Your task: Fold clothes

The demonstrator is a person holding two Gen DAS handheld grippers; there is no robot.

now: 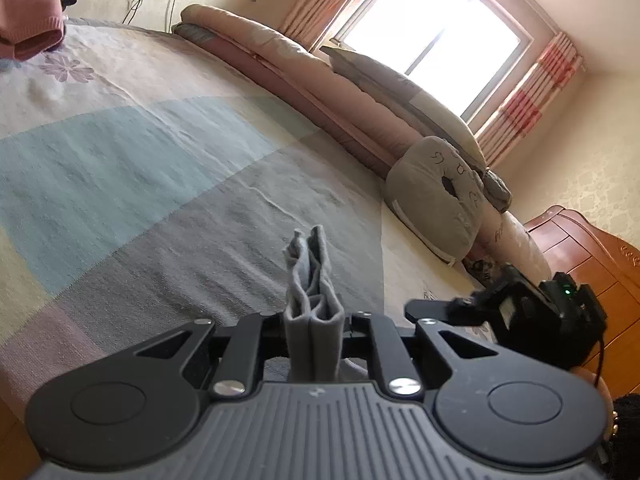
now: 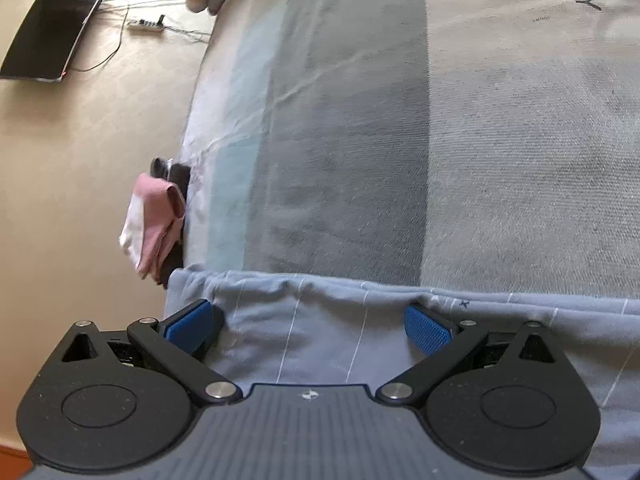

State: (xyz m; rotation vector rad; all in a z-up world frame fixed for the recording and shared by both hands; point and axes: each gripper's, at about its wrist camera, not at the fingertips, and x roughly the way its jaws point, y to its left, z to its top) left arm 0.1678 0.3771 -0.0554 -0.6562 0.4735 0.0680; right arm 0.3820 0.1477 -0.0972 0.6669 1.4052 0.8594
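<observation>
In the left wrist view my left gripper (image 1: 314, 320) is shut on a bunched fold of grey-blue cloth (image 1: 308, 276), which sticks up between its fingers above the patchwork bedspread (image 1: 160, 168). In the right wrist view my right gripper (image 2: 312, 324) stands open with its blue pads (image 2: 188, 326) wide apart. It hovers low over the edge of a grey-blue garment with thin white lines (image 2: 520, 320) that lies on the bedspread (image 2: 360, 140). The pads do not press on the garment. The black housing of the other hand-held tool (image 1: 528, 312) shows at the right of the left wrist view.
A folded pink garment (image 1: 28, 20) lies at the bed's far corner, seen again at the bed's edge as a pink garment (image 2: 156, 220). Rolled quilts (image 1: 300, 72) and a grey cushion (image 1: 432, 208) line the window side. A wooden dresser (image 1: 592, 264) stands at the right.
</observation>
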